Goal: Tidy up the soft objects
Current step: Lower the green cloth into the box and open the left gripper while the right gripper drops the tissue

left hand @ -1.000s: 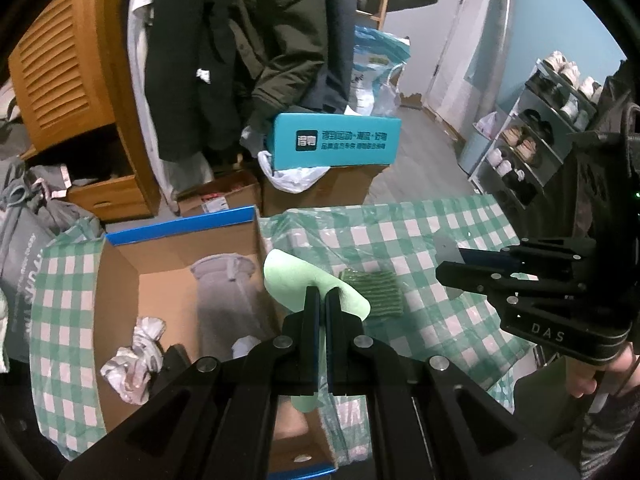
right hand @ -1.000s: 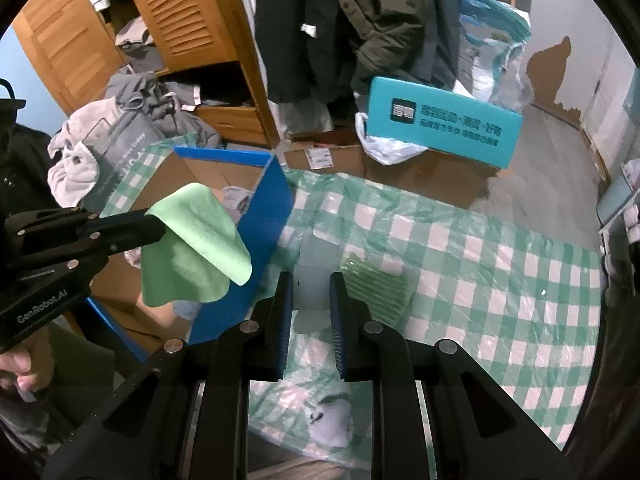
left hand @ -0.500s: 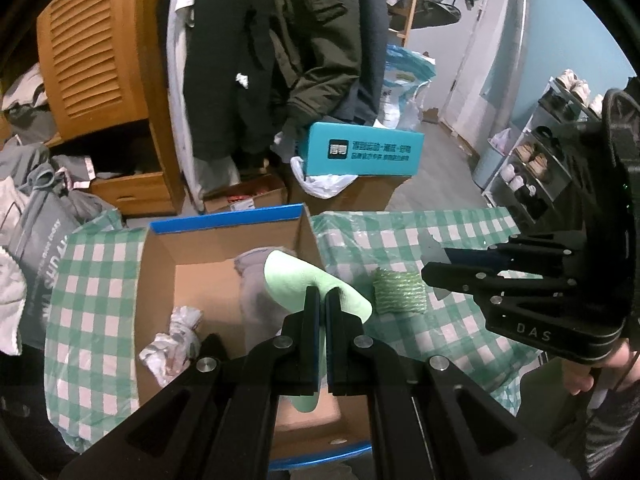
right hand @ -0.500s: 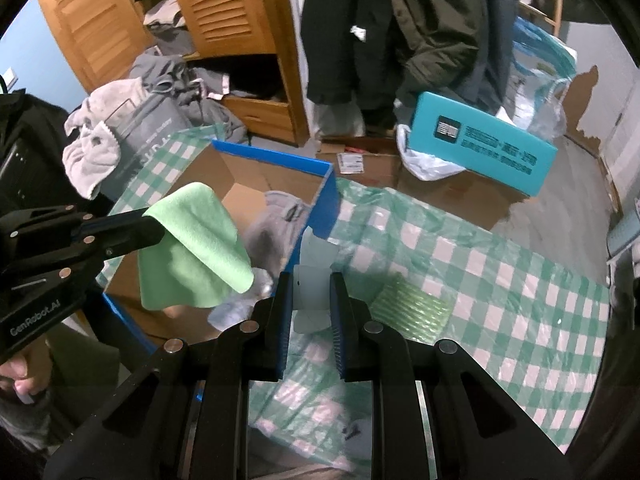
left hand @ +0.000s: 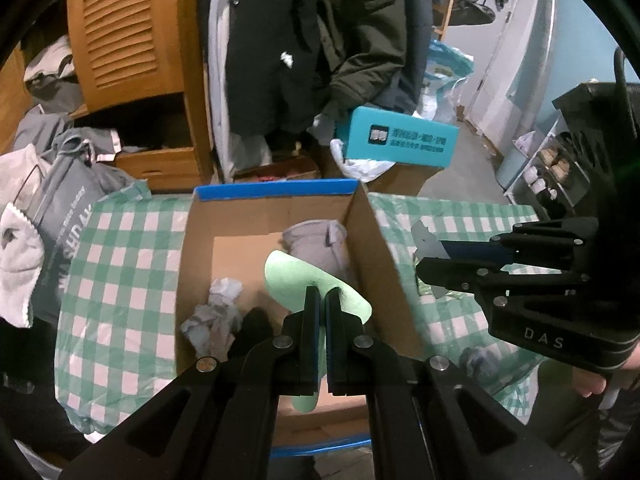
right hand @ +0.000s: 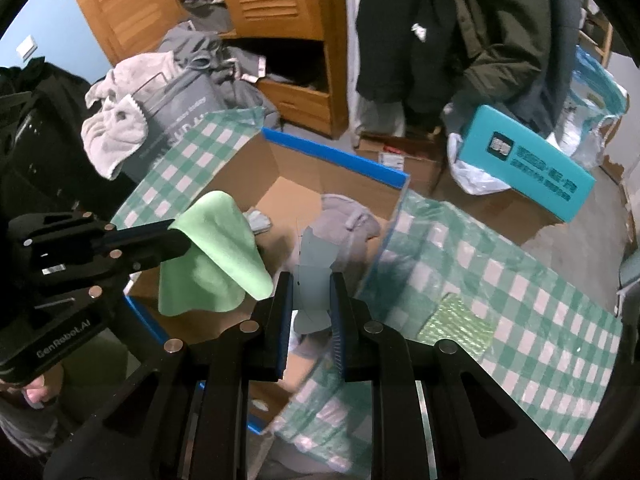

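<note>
One cardboard box [left hand: 272, 216] on the surface holds two grey items while your left gripper [left hand: 323, 304] clamps one green cloth [left hand: 296, 276] above it and your right gripper [right hand: 311, 292] pinches one pale scrap [right hand: 314, 256].

1. Counter [left hand: 120, 280] carries a green-and-white checked cloth [right hand: 500, 272] under a clear plastic sheet.
2. Open cardboard box [left hand: 372, 248] with blue outer faces stands on the counter, directly ahead of and below the left claw [left hand: 322, 300].
3. Green textured pad [right hand: 456, 322] lies flat on the cloth, right of the right claw [right hand: 310, 292], clear of the box.
4. Small crumpled grey-blue item [left hand: 478, 360] lies on the cloth just right of the box; identity unclear.
</note>
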A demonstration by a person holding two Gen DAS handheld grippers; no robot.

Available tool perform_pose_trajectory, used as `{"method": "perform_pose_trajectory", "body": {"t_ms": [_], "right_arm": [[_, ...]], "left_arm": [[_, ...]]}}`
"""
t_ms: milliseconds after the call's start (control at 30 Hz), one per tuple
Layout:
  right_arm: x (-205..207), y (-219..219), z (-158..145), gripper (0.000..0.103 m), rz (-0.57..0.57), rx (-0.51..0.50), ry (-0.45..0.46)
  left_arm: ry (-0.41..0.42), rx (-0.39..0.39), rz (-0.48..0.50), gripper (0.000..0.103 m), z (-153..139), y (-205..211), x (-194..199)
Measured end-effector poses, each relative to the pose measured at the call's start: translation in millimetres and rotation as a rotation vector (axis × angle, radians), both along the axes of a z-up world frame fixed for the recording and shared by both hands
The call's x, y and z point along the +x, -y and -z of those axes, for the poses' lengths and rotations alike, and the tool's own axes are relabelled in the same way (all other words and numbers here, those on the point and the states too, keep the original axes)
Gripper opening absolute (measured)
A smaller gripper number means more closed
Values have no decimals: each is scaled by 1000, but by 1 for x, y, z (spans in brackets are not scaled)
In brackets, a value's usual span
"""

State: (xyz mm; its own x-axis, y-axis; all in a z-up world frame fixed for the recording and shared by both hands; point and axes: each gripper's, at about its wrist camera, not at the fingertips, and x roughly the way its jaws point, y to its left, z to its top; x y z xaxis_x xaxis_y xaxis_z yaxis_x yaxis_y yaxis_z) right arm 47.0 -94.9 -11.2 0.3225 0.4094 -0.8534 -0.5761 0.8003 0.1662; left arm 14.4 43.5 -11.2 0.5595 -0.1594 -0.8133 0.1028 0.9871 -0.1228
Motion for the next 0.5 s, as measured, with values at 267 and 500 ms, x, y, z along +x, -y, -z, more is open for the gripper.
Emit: {"method": "perform_pose_trajectory", "body": {"t_ms": [267,500], "right_arm": [[1,-24,15,17,-28,-20,-48],[3,-31,26,17,-26,-40,-70]], "left_arm": [[-50,14,-49,2,19,-19,5],[-99,27,-76,3,37,-23,7]]}}
